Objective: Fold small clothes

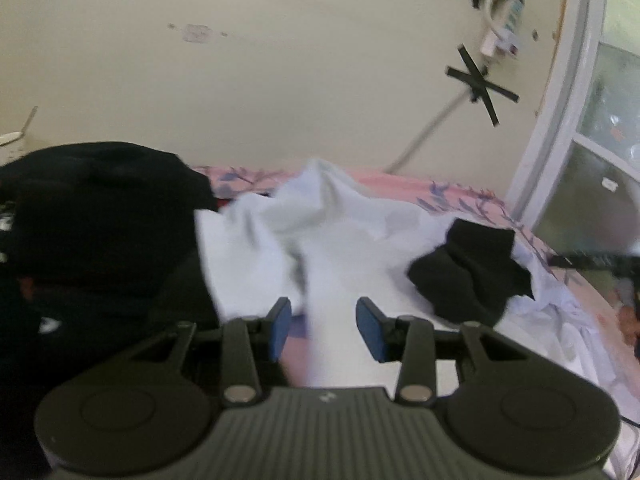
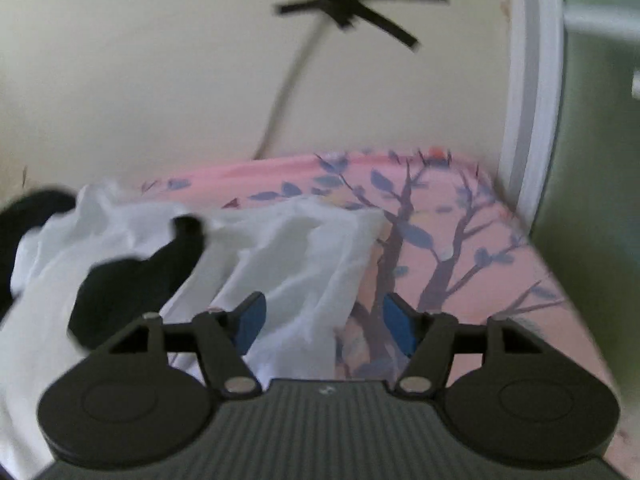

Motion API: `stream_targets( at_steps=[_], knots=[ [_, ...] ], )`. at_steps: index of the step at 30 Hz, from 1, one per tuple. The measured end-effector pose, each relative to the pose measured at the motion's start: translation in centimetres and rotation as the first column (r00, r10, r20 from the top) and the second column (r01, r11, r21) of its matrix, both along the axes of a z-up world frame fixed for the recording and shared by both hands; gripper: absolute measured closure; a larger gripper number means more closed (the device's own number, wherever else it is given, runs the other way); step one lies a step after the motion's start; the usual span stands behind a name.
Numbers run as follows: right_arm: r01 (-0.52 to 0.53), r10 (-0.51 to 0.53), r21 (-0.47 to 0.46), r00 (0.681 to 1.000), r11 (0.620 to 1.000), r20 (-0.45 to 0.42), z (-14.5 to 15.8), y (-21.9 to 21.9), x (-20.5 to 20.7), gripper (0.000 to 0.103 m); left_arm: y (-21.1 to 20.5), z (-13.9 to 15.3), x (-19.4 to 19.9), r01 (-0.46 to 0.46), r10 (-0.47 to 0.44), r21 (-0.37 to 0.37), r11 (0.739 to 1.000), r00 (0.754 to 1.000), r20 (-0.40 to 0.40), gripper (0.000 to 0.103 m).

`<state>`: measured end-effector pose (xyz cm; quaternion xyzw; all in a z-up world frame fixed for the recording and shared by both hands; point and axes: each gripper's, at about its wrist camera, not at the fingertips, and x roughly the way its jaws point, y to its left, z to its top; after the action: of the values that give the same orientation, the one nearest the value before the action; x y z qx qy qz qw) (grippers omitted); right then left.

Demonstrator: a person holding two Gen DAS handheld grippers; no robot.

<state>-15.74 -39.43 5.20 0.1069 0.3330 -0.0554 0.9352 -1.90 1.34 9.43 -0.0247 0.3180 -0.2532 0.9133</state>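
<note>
A crumpled white garment [image 1: 320, 220] lies on the pink bed sheet [image 1: 472, 194]; it also shows in the right wrist view [image 2: 288, 248]. A small black cloth [image 1: 472, 276] sits on its right part, seen in the right wrist view [image 2: 136, 280] too. My left gripper [image 1: 324, 320] is open, with a fold of the white garment running between its blue pads [image 1: 280, 326]. My right gripper [image 2: 322, 316] is open just above the garment's right edge, where it meets the pink sheet [image 2: 460, 240].
A pile of black clothes [image 1: 92, 220] lies at the left of the bed. A cream wall [image 1: 280, 60] with black tape crosses [image 1: 478, 80] and a cable stands behind. A white window frame [image 1: 556, 100] and the bed's edge are on the right.
</note>
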Motion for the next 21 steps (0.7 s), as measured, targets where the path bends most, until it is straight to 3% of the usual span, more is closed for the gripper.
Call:
stream_targets(
  at_steps=[1,3,4,5,8,10,11,14,17,19,21],
  knots=[
    [0.006,-0.005,0.057,1.0,0.998,-0.009,-0.5,-0.6,1.1,0.045,-0.6,-0.2,0.0,0.002,-0.002,0.009,1.0,1.0,-0.005,0.066],
    [0.015,-0.009,0.124,0.999,0.992,-0.047,-1.7,-0.9,3.0,0.055,-1.2,-0.7,-0.1,-0.003,0.003,0.026,1.0,1.0,-0.019,0.066],
    [0.025,-0.014,0.131,0.997,0.991,-0.08,-2.5,-0.7,3.8,0.084,-1.2,-0.8,-0.1,-0.006,0.006,0.031,1.0,1.0,-0.024,0.066],
    [0.035,-0.023,0.126,0.996,0.991,-0.092,-2.9,-0.8,4.5,0.102,-1.1,-1.0,-0.2,-0.011,0.012,0.037,0.999,1.0,-0.028,0.066],
    [0.091,-0.091,0.019,0.995,0.996,-0.032,-2.9,-2.5,5.3,0.103,-0.3,-1.4,-0.1,-0.04,0.042,0.058,0.998,0.998,-0.038,0.066],
    [0.216,-0.222,-0.187,0.975,0.958,-0.011,-3.0,-3.3,5.9,0.103,0.6,-1.7,0.2,-0.067,0.07,0.063,0.996,0.996,-0.053,0.066],
    [0.246,-0.256,-0.239,0.967,0.939,-0.013,-3.2,-3.6,6.0,0.103,1.1,-1.7,0.3,-0.077,0.08,0.063,0.995,0.995,-0.055,0.066],
    [0.198,-0.203,-0.109,0.978,0.974,-0.04,-3.1,-4.6,5.7,0.103,2.9,-1.4,0.2,-0.112,0.114,0.055,0.992,0.993,-0.038,0.066],
    [0.187,-0.181,-0.189,0.982,0.964,0.049,-0.4,-2.3,3.9,0.103,6.0,-0.3,-0.1,-0.179,0.179,0.019,0.984,0.984,-0.011,0.066],
    [0.106,-0.09,-0.169,0.991,0.98,0.102,1.8,0.2,2.8,0.103,8.2,0.6,-0.6,-0.233,0.233,-0.017,0.972,0.972,0.004,0.066],
    [-0.04,0.056,-0.136,0.992,0.99,0.116,3.3,2.9,3.1,0.103,10.7,1.3,-1.3,-0.289,0.29,-0.054,0.956,0.957,0.023,0.066]
  ],
)
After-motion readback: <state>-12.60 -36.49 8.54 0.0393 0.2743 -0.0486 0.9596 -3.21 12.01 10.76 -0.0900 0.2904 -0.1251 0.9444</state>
